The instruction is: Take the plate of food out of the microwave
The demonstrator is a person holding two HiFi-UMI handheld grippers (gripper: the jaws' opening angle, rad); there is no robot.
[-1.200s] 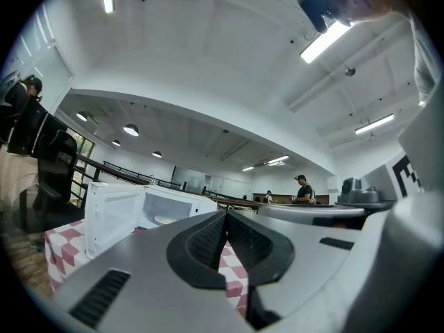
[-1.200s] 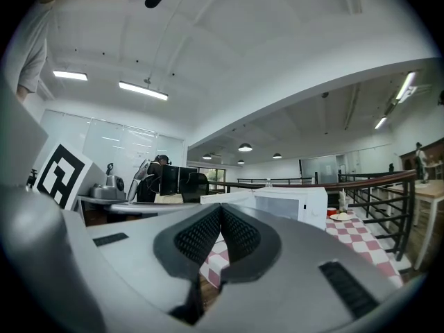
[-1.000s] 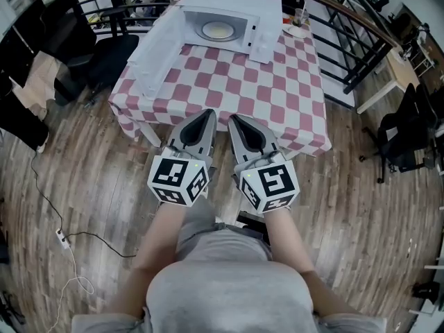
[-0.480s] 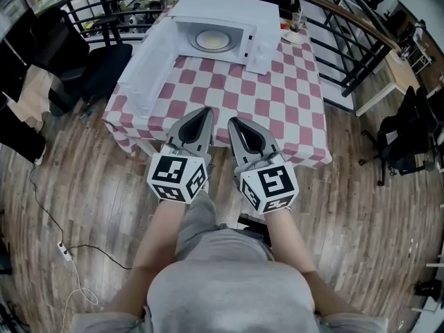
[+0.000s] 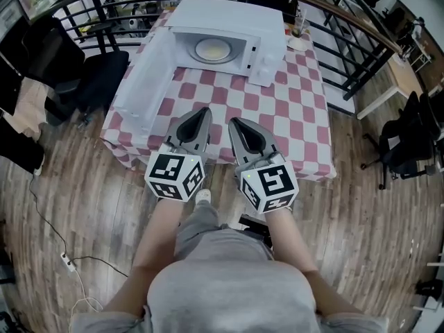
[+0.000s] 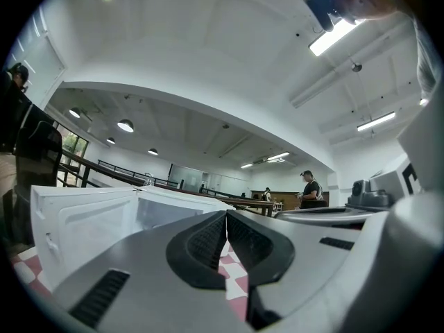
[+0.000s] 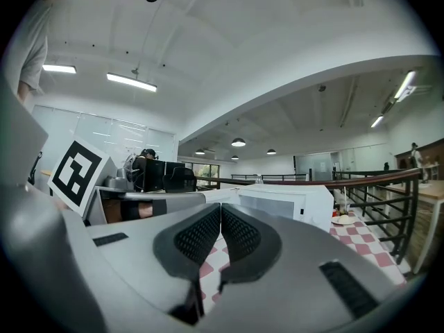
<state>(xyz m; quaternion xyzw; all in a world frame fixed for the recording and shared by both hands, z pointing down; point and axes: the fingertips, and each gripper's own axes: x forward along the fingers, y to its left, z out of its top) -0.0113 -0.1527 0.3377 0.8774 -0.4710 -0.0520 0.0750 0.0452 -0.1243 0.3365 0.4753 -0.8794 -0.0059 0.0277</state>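
Evidently the plate of food sits inside the open microwave at the table's far end. The left hand-held gripper and right hand-held gripper, both pinched together and empty, point level toward it, probably for the approach.

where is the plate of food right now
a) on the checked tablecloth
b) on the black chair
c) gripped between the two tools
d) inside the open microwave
d: the plate sits inside the microwave, whose door is swung open to the left, while the left tool and the right tool are both shut with nothing between them.
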